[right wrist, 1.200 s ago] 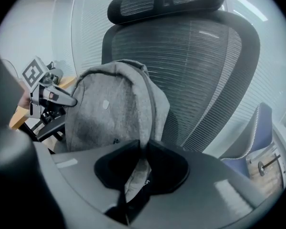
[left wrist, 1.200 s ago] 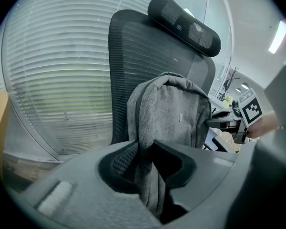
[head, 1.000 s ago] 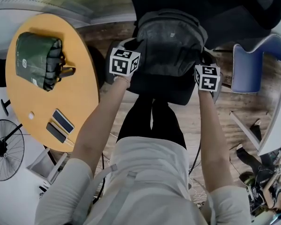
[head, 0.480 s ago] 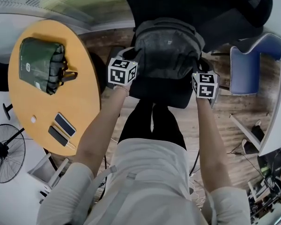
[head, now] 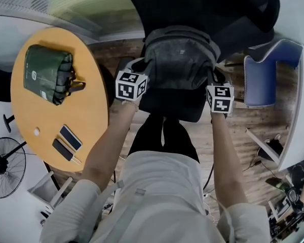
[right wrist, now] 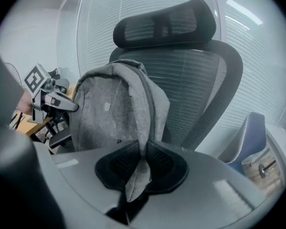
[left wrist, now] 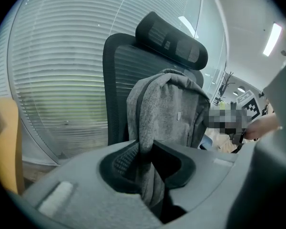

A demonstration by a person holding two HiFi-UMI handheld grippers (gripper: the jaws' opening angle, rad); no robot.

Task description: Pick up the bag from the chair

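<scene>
A grey fabric backpack (head: pixel 180 59) stands upright on the black office chair (head: pixel 202 9), against its mesh backrest (left wrist: pixel 121 75). My left gripper (head: pixel 143 67) is at the bag's left side, shut on a fold of its grey fabric (left wrist: pixel 145 142). My right gripper (head: pixel 214 76) is at the bag's right side and pinches a grey strap edge (right wrist: pixel 140 156) between its dark pads. In the left gripper view the backpack (left wrist: pixel 174 113) fills the middle. The right gripper view shows the backpack (right wrist: pixel 109 111) in front of the chair back (right wrist: pixel 200 89). Whether the bag's bottom touches the seat is hidden.
A round yellow table (head: pixel 45 125) stands to the left with a green bag (head: pixel 46 71) and two dark flat devices (head: pixel 70 135) on it. A floor fan (head: pixel 2 166) is at the lower left. A blue chair (head: pixel 263 75) stands to the right. Frosted glass lies behind the chair.
Both grippers have risen a little together, still pinching the backpack's sides, and the bag has come up with them.
</scene>
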